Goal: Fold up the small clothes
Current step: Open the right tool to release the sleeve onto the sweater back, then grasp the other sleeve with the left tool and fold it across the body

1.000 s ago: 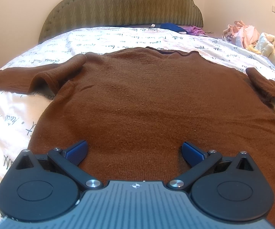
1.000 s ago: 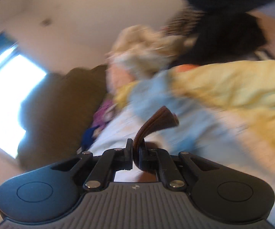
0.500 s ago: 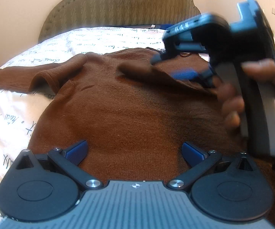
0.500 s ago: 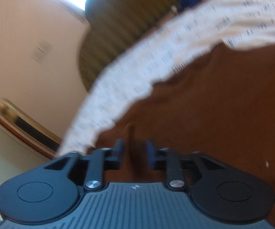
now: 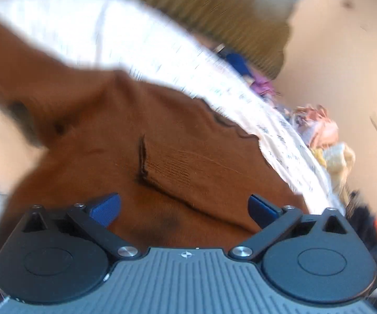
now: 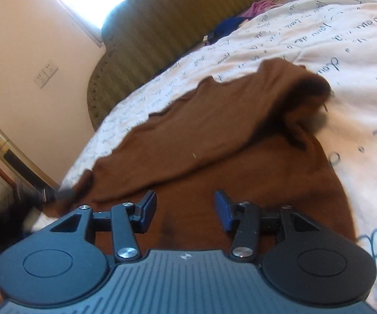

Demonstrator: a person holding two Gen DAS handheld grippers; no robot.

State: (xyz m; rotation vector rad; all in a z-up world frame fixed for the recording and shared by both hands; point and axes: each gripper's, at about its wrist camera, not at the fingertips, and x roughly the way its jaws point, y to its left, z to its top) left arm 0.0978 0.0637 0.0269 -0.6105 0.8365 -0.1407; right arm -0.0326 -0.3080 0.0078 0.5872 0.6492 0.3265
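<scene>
brown knitted sweater (image 5: 162, 162) lies just beyond the left gripper (image 5: 184, 206), whose jaws have just been narrowing yet stand released, and the right gripper (image 6: 185, 209), released too, nothing between either pair, on a white script-printed bedspread (image 6: 319, 39) below an olive padded headboard (image 6: 167, 18).

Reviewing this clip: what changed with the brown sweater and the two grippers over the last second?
The right gripper, shut on a sleeve cuff a second ago, carried it across and let go; its jaws opened and now stand empty. That sleeve now lies folded over the brown knit sweater. The left gripper swung aside, jaws closing slightly, holding nothing. The sweater stays on the white script-printed bedspread.
</scene>
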